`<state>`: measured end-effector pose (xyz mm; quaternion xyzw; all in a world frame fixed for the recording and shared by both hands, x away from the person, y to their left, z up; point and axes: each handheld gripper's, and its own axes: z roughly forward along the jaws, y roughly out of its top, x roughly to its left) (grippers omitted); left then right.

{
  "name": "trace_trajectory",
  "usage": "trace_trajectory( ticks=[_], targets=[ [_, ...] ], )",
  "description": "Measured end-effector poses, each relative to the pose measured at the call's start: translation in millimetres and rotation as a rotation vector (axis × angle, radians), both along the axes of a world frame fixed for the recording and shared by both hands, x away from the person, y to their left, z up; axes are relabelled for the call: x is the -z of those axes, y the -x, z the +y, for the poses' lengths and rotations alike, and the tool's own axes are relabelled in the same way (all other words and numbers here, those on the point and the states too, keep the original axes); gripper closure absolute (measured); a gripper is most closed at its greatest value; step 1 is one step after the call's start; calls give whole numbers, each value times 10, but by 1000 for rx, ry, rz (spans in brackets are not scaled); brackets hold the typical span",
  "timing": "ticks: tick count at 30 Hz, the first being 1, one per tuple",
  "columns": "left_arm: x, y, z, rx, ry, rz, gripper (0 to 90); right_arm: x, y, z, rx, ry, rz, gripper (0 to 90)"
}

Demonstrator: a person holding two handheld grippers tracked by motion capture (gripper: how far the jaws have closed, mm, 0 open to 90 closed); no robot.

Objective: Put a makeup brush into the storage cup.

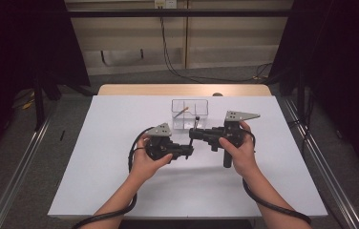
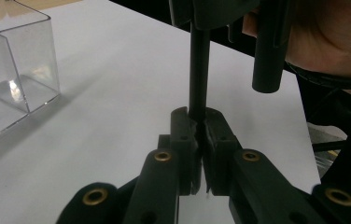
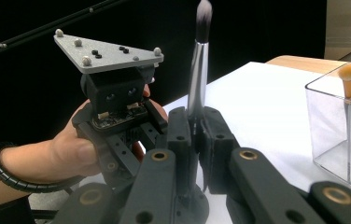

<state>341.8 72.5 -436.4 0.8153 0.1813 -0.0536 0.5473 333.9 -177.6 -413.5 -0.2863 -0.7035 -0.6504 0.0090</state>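
Observation:
A make-up brush [image 3: 198, 70] with a black handle [image 2: 199, 65], a silver ferrule and dark, pale-tipped bristles stands upright between both grippers. My left gripper [image 2: 198, 119] is shut on the lower handle. My right gripper [image 3: 197, 119] is shut on the ferrule higher up, with the bristles above its jaws. In the high view the two grippers meet over the table's middle: left gripper [image 1: 189, 150], right gripper [image 1: 194, 135], the brush [image 1: 197, 122] poking up just in front of a clear box [image 1: 190, 114].
The clear box [image 3: 337, 121] has several compartments and holds an orange-tipped brush [image 3: 349, 74]. Its corner stands close by in the left gripper view as the box [image 2: 19, 60]. White table [image 1: 110, 143] spreads left, right and toward the person.

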Motion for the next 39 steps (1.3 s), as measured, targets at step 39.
trace_trajectory(
  ticks=[39],
  targets=[
    [54, 1, -24, 11, 41, -8, 828, -102, -8, -90, 16, -20, -20, 842]
  ],
)
